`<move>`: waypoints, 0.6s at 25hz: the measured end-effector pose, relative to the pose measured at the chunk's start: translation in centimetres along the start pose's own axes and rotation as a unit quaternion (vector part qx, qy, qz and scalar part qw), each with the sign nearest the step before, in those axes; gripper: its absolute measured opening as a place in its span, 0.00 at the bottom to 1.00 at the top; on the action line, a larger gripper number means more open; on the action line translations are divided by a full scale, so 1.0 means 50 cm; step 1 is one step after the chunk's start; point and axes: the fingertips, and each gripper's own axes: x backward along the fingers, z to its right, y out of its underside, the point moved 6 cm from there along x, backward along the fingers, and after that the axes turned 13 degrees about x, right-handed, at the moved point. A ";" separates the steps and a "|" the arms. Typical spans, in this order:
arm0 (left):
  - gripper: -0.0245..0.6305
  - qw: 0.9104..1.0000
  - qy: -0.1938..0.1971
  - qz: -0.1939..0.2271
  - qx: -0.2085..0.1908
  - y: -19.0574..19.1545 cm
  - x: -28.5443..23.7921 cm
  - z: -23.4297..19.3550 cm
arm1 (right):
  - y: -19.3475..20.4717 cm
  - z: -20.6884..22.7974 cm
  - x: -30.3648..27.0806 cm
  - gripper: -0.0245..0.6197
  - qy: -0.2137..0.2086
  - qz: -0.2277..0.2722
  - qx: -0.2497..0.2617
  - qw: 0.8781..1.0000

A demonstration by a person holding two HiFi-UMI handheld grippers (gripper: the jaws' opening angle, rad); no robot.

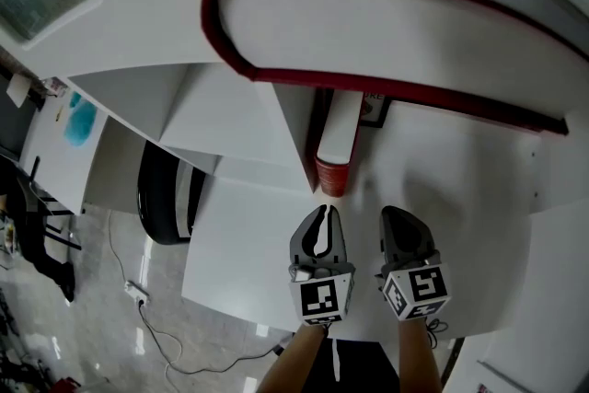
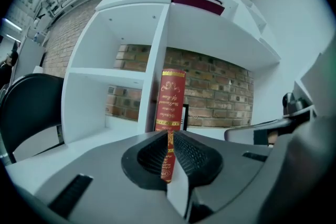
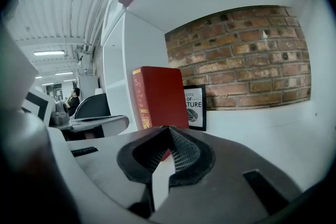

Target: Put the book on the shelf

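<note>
The red book stands upright on the white shelf board, its gold-printed spine facing me and its left side against the shelf's upright divider. In the right gripper view the book shows its spine and red cover. My left gripper sits just in front of the spine, a little apart from it. Its jaws meet at the tips, with nothing between them. My right gripper is beside it on the right, also shut and empty.
A small framed print leans on the brick back wall right of the book. A dark red flat thing lies on the shelf unit's top. A black chair stands left of the desk. Cables lie on the floor.
</note>
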 end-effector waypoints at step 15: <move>0.06 0.997 0.072 -0.017 -0.004 -0.017 0.078 0.070 | -0.005 -0.043 0.115 0.06 0.043 0.008 -0.014 0.999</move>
